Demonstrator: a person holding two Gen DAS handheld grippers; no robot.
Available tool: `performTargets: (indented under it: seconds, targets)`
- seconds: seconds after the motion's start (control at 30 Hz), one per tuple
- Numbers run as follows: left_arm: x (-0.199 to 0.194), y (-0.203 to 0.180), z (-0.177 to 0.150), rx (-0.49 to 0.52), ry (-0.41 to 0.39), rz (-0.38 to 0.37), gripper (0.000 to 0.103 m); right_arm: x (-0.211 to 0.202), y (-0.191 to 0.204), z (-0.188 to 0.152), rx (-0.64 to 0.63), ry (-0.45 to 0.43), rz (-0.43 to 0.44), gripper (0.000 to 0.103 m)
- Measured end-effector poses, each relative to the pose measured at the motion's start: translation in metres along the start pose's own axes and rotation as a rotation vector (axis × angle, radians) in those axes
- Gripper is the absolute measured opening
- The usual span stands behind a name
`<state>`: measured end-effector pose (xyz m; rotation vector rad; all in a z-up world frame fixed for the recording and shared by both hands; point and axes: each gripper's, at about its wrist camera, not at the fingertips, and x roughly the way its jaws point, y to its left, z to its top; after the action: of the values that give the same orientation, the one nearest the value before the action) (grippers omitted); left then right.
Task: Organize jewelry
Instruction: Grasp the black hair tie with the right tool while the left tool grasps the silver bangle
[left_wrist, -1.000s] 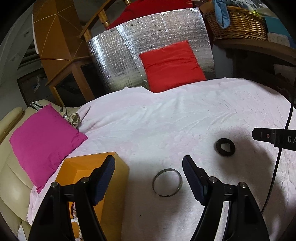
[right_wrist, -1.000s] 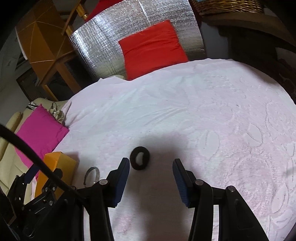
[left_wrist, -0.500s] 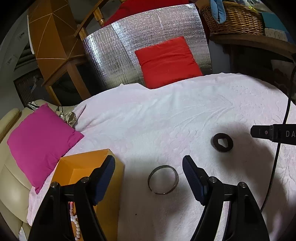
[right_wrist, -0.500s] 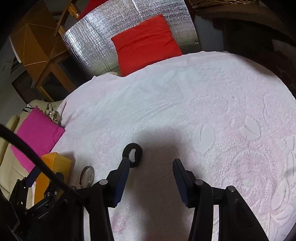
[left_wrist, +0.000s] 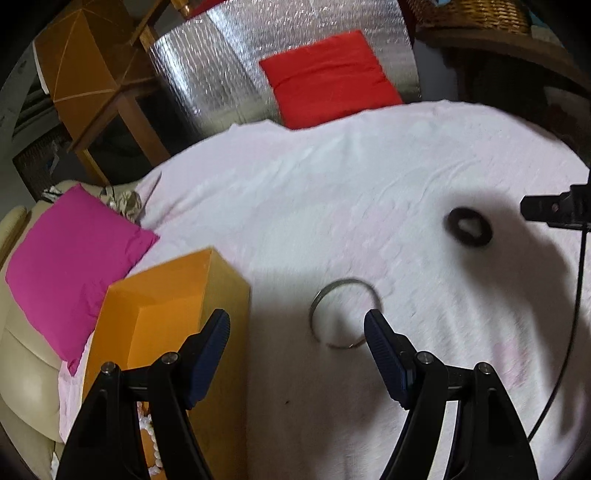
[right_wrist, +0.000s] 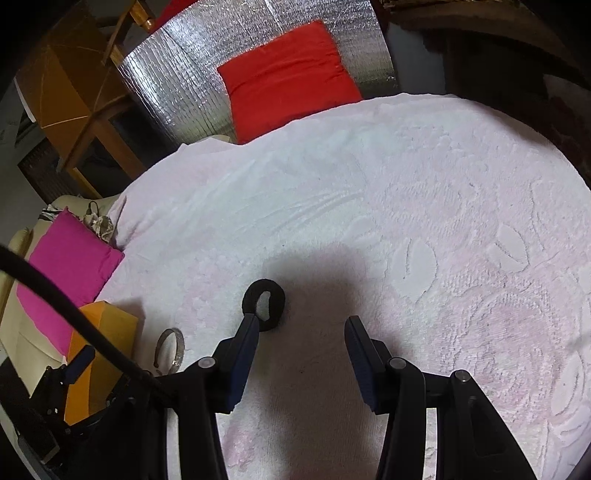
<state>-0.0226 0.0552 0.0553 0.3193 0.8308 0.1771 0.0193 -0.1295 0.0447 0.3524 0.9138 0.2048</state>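
Observation:
A silver bangle (left_wrist: 343, 314) lies flat on the pale pink bedspread (left_wrist: 332, 203), just ahead of my open, empty left gripper (left_wrist: 297, 325) and nearer its right finger. It also shows in the right wrist view (right_wrist: 171, 349). An open orange box (left_wrist: 166, 317) stands at the left with white beads (left_wrist: 149, 439) inside. A black fabric ring (right_wrist: 263, 304) lies by the left fingertip of my open, empty right gripper (right_wrist: 301, 328); it also shows in the left wrist view (left_wrist: 469, 230).
A magenta cushion (left_wrist: 70, 258) lies on a cream sofa at the left. A red cushion (left_wrist: 328, 77) leans on a silver foil panel (left_wrist: 221, 66) behind the bed. The right gripper's black cable (left_wrist: 572, 321) hangs at the right edge.
The left gripper has moved back and left, so the bangle and box sit higher in its view. The right gripper has come closer to the black ring, which is now at its left fingertip.

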Motion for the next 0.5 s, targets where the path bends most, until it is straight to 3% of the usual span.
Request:
performTargets:
  seconds: [0.37, 0.5]
  targets:
    - [0.015, 0.011, -0.013, 0.005, 0.060, -0.003, 0.076, 0.046, 0.024, -0.004, -0.073, 0.059, -0.052, 0.052]
    - [0.013, 0.010, -0.014, 0.016, 0.056, -0.004, 0.076, 0.056, 0.032, -0.002, -0.106, 0.020, -0.091, 0.050]
